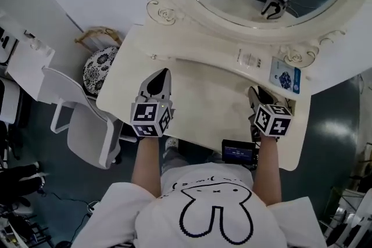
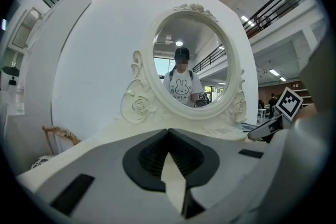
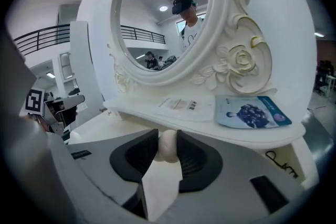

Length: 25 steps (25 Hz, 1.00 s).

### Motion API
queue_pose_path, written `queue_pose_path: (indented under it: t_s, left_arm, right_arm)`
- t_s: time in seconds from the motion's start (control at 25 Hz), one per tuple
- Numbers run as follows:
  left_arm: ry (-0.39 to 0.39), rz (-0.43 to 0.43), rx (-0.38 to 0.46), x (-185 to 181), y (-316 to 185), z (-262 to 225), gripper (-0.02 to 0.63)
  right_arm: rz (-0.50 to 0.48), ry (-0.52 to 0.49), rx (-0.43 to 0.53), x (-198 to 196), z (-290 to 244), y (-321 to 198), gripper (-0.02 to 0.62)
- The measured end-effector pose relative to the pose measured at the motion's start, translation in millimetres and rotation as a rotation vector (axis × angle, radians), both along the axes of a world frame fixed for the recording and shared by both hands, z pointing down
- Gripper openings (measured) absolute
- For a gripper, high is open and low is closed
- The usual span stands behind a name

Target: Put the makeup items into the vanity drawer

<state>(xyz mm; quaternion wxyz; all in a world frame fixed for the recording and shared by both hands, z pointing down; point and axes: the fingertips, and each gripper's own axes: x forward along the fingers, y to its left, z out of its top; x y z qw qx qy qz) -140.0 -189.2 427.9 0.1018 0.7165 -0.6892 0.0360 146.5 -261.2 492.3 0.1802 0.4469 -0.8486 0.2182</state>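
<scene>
Right hand-held gripper (image 3: 168,135): jaws are set narrow, with a small cream knob (image 3: 168,148) framed between them and the pinch not confirmed. Left hand-held gripper (image 2: 168,132) is closed, nothing held. The knob, judged to be the drawer's, is best seated deep in the pads and drawn straight toward the near edge. The blue sachet (image 3: 251,112) is seen on the raised shelf (image 3: 131,107) at far right, under the oval mirror (image 3: 157,13); past the cream surface (image 1: 203,96), a white chair (image 1: 81,125) is noted at left.
</scene>
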Motion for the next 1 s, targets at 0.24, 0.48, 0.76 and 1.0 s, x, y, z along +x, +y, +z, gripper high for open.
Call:
queue_pose_path:
  t_s: [0.24,0.48,0.76,1.0]
  left_arm:
    - [-0.003,0.085,0.032,47,-28,-12,0.021]
    - [0.010,0.170,0.047,104,-54,-13,0.021]
    - [0.000,0.271,0.037,167,-75,-6,0.021]
    - [-0.008,0.270,0.005,175,-77,6,0.021]
  right_arm:
    - [0.078,-0.002,0.037,49,-10,-1,0.124]
    - [0.165,0.004,0.067,112,-18,-4,0.129]
    - [0.203,0.012,0.077,155,-18,-7,0.153]
    - [0.203,0.027,0.068,160,-1,-13,0.195]
